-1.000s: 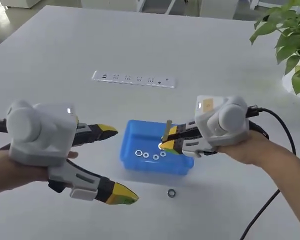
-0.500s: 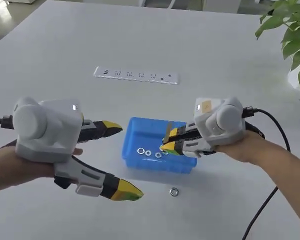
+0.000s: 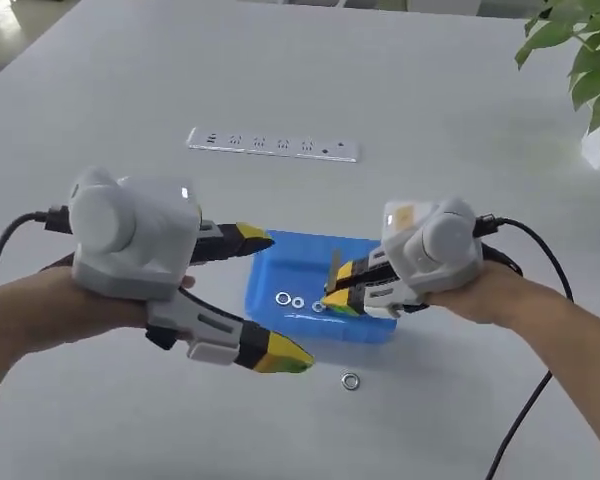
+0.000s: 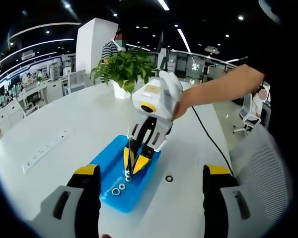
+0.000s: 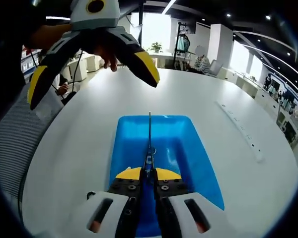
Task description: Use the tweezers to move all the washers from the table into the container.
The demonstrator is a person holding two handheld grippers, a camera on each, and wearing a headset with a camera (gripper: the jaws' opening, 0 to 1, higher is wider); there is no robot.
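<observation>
The left gripper (image 3: pixel 278 298) has been brought nearer the container (image 3: pixel 320 328), its fingers (image 3: pixel 270 352) spread wide and holding nothing, seemingly kept clear of the work. The right gripper (image 3: pixel 332 295) has its fingers (image 5: pixel 131 174) clenched on the tweezers (image 5: pixel 149 134), whose tips are dipped into the container just ahead of them, likely for a drop beside the three washers (image 3: pixel 283 298) there; whether one is pinched cannot be told. One washer (image 3: pixel 350 380) is left on the surface (image 3: pixel 430 120), just outside the near wall, below the right fingers.
</observation>
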